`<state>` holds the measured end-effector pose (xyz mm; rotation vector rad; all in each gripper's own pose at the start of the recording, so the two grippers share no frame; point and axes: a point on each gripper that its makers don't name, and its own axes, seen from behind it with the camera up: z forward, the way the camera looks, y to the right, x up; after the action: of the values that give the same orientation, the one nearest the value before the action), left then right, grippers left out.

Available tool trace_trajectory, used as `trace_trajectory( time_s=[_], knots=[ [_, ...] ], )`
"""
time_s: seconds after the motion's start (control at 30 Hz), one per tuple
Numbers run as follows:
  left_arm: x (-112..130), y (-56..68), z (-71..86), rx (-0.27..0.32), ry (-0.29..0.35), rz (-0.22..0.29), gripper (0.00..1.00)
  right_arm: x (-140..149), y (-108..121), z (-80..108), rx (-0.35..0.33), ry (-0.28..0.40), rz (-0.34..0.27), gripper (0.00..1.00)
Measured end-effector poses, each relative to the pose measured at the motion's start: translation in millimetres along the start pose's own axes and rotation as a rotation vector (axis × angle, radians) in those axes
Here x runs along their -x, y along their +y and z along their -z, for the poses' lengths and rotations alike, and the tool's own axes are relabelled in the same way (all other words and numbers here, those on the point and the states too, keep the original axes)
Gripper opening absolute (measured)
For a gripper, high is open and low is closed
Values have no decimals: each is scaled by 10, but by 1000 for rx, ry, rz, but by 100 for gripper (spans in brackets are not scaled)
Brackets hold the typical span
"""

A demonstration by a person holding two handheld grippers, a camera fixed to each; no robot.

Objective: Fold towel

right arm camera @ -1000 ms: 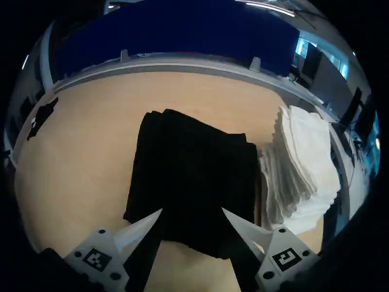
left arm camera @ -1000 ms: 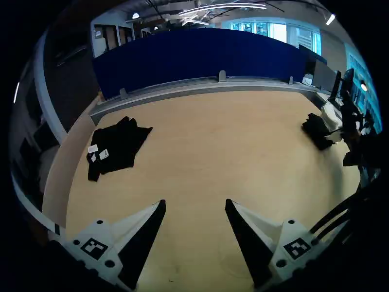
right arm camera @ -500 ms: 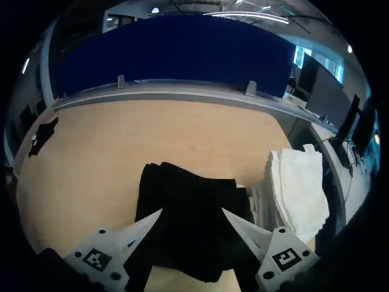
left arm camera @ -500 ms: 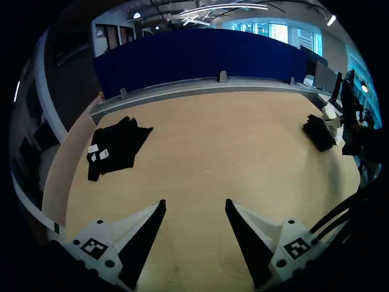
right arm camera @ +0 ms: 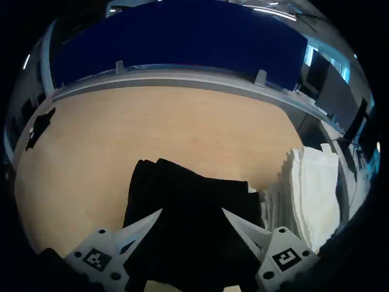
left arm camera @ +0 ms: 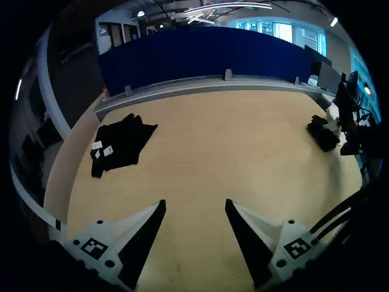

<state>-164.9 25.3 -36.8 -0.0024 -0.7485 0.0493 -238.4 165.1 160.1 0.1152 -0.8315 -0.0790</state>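
A folded black towel [right arm camera: 194, 228] lies on the light wooden table [right arm camera: 146, 136]. My right gripper [right arm camera: 193, 210] hovers over its near part, open, with the fingers spread above the dark cloth. In the left gripper view that towel [left arm camera: 322, 136] shows small at the far right, beside a person's dark arm [left arm camera: 360, 143]. My left gripper [left arm camera: 194, 202] is open over bare wood with nothing between its fingers. A crumpled black cloth [left arm camera: 119, 143] with white tags lies at the table's far left, also seen as a small dark cloth [right arm camera: 39, 127] in the right gripper view.
A stack of folded white towels [right arm camera: 311, 194] sits just right of the black towel, near the table's edge. A grey rail [left arm camera: 204, 86] and blue partition [left arm camera: 204, 53] close the far side. Bare wood [left arm camera: 219, 141] stretches between the two black cloths.
The right gripper drew back from the black towel, which now sits lower in its view, then eased closer again. The left gripper shifted only slightly. Both stayed open.
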Motion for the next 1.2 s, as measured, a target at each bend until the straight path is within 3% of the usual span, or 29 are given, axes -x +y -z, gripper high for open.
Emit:
trace_trajectory(
  time_s=[0.3, 0.6, 0.9, 1.2],
  knots=[
    [31, -11, -15, -7, -6, 12, 90, 7, 8, -66, -12, -7, 4, 75],
    [-16, -63, -10, -7, 5, 12, 90, -165, -8, 241, -16, 77, -23, 74],
    [-26, -38, 23, 4, 19, 14, 90, 83, -111, 484, -12, 82, -27, 74],
    [-33, 9, 42, 18, 27, 10, 90, 441, -261, 593, -17, 52, -42, 75]
  ],
)
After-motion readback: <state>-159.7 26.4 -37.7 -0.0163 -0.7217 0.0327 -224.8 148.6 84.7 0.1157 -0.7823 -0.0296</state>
